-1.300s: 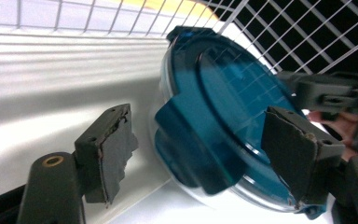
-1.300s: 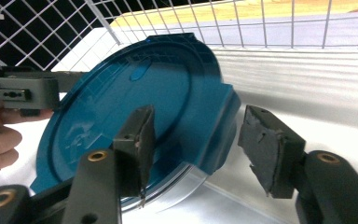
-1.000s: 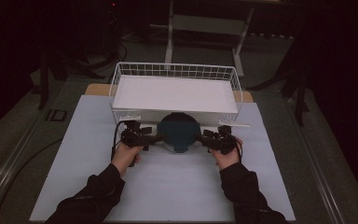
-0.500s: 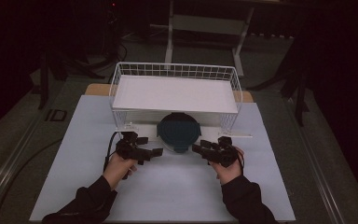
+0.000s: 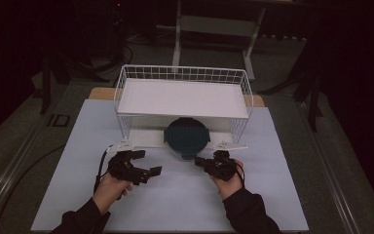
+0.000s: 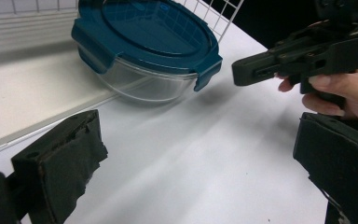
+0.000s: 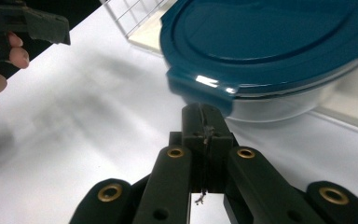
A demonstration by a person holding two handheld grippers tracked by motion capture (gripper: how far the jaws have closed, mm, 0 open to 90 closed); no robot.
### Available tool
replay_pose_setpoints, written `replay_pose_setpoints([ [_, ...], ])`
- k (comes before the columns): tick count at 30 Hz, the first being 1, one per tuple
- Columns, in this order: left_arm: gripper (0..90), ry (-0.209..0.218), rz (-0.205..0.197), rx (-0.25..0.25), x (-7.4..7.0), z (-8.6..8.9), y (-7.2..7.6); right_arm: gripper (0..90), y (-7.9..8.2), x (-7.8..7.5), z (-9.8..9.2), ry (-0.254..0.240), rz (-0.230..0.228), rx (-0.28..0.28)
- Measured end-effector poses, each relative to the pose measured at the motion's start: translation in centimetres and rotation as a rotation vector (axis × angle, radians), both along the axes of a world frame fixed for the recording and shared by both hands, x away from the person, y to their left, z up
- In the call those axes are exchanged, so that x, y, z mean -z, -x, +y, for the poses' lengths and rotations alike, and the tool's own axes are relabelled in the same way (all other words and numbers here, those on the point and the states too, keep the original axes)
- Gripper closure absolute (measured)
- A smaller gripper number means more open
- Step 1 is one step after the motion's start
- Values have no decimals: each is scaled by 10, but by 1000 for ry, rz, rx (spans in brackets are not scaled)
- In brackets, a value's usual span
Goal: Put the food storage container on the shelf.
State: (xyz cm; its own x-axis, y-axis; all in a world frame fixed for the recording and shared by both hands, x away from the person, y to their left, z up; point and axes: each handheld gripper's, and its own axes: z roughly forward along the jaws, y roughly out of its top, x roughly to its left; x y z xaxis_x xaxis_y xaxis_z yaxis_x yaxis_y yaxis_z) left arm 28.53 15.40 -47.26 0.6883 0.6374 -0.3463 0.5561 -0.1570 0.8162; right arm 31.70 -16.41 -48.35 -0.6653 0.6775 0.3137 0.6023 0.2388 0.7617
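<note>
The counter (image 5: 78,146) under my claws is a smooth, pale sheet, matte and bare around my hands, with a dark floor and black stands in the dim room beyond it.

My left claw (image 5: 148,163) stands wide, its two black padded jaws far apart with nothing between them. In the left gripper view those pads look rough and frayed at the edges.

Ahead of both claws, and between them, sits the bowl (image 5: 186,139): a round, clear glass one with a glossy teal lid (image 6: 149,28) clipped down by tabs. I cannot tell what is in it. It stands at the front edge of the white wire basket (image 5: 126,87), partly under its flat white shelf.

My right claw (image 5: 198,160) is pinched together, empty; its jaws have just been closing, with nothing between them. In the right gripper view the tips sit just below a lid tab, near it but apart.
</note>
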Motion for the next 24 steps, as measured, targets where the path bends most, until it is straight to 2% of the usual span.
replay_pose_setpoints([
  [2,17,7,-28,4,0,4,7,900,0,1,4,9,-3,-14],
  [5,17,3,-41,14,2,6,12,900,0,2,8,9,-1,-27],
  [7,17,-11,-55,27,3,7,17,900,-1,2,11,12,1,-34],
  [8,17,-33,-72,27,5,8,23,900,-2,3,13,16,3,-33],
  [13,17,-56,-83,23,11,9,34,900,-5,5,15,19,7,-23],
  [17,17,-70,-72,23,18,10,45,900,-10,7,16,27,8,-8],
  [21,17,-89,-92,23,20,10,52,900,-13,8,18,36,9,-9],
  [24,17,-74,-112,4,20,13,52,900,-18,9,21,37,4,0],
])
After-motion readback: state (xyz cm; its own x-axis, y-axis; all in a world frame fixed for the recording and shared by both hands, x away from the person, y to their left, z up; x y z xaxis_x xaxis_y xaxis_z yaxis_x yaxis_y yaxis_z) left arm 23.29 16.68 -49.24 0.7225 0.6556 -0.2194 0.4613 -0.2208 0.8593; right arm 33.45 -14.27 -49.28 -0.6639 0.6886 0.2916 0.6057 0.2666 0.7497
